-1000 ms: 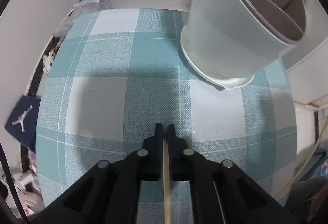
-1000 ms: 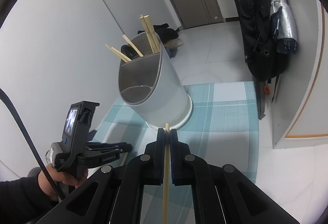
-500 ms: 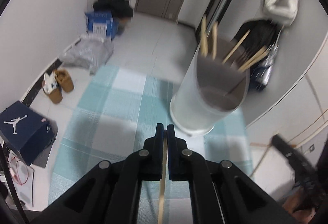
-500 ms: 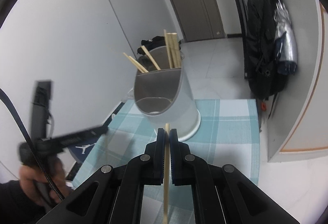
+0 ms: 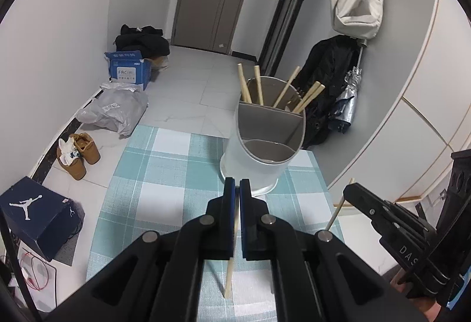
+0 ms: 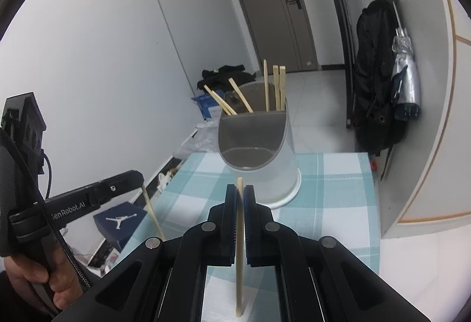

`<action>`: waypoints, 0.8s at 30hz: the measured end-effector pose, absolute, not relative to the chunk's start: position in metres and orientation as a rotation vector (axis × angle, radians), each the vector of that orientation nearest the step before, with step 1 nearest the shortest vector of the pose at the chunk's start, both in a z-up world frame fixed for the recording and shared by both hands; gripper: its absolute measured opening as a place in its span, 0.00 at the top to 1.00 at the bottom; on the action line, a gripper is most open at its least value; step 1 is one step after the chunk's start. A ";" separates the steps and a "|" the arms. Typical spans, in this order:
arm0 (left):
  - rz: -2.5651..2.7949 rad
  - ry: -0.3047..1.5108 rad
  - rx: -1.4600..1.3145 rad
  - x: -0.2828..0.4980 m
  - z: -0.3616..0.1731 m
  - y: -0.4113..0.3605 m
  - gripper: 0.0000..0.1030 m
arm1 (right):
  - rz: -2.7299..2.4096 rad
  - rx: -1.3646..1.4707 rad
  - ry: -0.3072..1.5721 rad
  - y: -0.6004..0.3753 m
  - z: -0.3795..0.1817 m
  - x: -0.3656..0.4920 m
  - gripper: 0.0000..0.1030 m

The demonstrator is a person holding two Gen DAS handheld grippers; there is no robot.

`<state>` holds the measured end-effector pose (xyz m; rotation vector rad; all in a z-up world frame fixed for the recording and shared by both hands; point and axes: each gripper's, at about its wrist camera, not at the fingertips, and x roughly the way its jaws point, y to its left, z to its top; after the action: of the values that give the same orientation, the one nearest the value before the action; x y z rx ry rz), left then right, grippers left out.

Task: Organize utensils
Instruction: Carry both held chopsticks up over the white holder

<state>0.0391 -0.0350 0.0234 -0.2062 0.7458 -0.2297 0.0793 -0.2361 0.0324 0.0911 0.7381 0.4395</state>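
Left tongs (image 5: 236, 185) clamped tight on one chopstick (image 5: 229, 275), right tongs (image 6: 240, 192) likewise on another (image 6: 240, 263), both near holder (image 5: 259, 157).

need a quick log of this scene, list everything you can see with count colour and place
utensil holder: one, pale grey, two compartments, on the cloth's far part
chopsticks in holder: about six, light wood, all in the rear compartment
held chopsticks: two, light wood, one in the left gripper, one in the right gripper
checked cloth: one, teal and white, under the holder
shoebox: one, dark blue, floor at left
tan shoes: one pair, floor by the left wall
blue carton: one, floor near the door
grey plastic bag: one, floor
white bag: one, hanging at right
silver umbrella: one, hanging at right
left gripper: black, shut on a chopstick
right gripper: black, shut on a chopstick
hand: one, gripping the left gripper's handle
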 end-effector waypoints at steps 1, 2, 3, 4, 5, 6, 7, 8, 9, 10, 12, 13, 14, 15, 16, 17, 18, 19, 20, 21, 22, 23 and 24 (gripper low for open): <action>-0.231 0.742 -0.198 0.038 0.025 -0.037 1.00 | 0.435 0.094 0.730 -0.237 0.035 0.078 0.96; -0.234 0.737 -0.186 0.036 0.029 -0.039 1.00 | 0.432 0.098 0.721 -0.237 0.038 0.077 0.96; -0.246 0.731 -0.178 0.036 0.033 -0.041 1.00 | 0.428 0.104 0.713 -0.239 0.041 0.076 0.96; -0.252 0.730 -0.175 0.036 0.036 -0.043 1.00 | 0.423 0.110 0.705 -0.240 0.044 0.075 0.96; -0.259 0.731 -0.174 0.036 0.038 -0.043 1.00 | 0.422 0.117 0.701 -0.241 0.047 0.075 0.96; -0.272 0.728 -0.175 0.036 0.042 -0.045 1.00 | 0.423 0.123 0.698 -0.241 0.049 0.075 0.96; -0.277 0.725 -0.174 0.037 0.044 -0.045 1.00 | 0.420 0.129 0.691 -0.243 0.051 0.075 0.96; -0.291 0.717 -0.166 0.038 0.049 -0.048 1.00 | 0.418 0.132 0.686 -0.244 0.054 0.077 0.96; -0.300 0.710 -0.153 0.039 0.053 -0.050 1.00 | 0.418 0.136 0.682 -0.244 0.056 0.078 0.96; -0.308 0.705 -0.139 0.040 0.056 -0.052 1.00 | 0.417 0.140 0.676 -0.245 0.059 0.080 0.96; -0.327 0.700 -0.132 0.045 0.061 -0.055 1.00 | 0.417 0.139 0.664 -0.246 0.065 0.085 0.96; -0.339 0.699 -0.132 0.048 0.066 -0.056 1.00 | 0.416 0.144 0.659 -0.247 0.068 0.089 0.96; -0.348 0.698 -0.132 0.051 0.070 -0.057 1.00 | 0.416 0.149 0.655 -0.248 0.072 0.093 0.96; -0.357 0.696 -0.131 0.053 0.074 -0.058 1.00 | 0.414 0.151 0.651 -0.249 0.076 0.096 0.96; -0.367 0.694 -0.132 0.056 0.079 -0.059 1.00 | 0.412 0.153 0.648 -0.250 0.081 0.101 0.96; -0.373 0.693 -0.134 0.058 0.082 -0.059 1.00 | 0.414 0.155 0.644 -0.250 0.085 0.104 0.96; -0.386 0.692 -0.140 0.061 0.088 -0.060 1.00 | 0.416 0.154 0.639 -0.250 0.090 0.108 0.96; -0.399 0.692 -0.145 0.064 0.095 -0.060 1.00 | 0.416 0.147 0.633 -0.249 0.096 0.112 0.96; -0.413 0.693 -0.152 0.067 0.102 -0.061 1.00 | 0.416 0.143 0.630 -0.249 0.101 0.116 0.96; -0.425 0.695 -0.157 0.070 0.106 -0.061 1.00 | 0.418 0.143 0.624 -0.248 0.106 0.121 0.96; -0.439 0.693 -0.168 0.074 0.115 -0.061 1.00 | 0.421 0.146 0.616 -0.249 0.113 0.126 0.96; -0.451 0.687 -0.178 0.078 0.123 -0.060 1.00 | 0.429 0.156 0.608 -0.249 0.119 0.131 0.96; -0.455 0.678 -0.186 0.081 0.131 -0.059 1.00 | 0.439 0.171 0.601 -0.250 0.126 0.137 0.96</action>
<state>0.0811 -0.0585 0.1312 -0.1857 0.6784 -0.4553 0.1374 -0.2501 0.1264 0.1712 0.6007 0.4394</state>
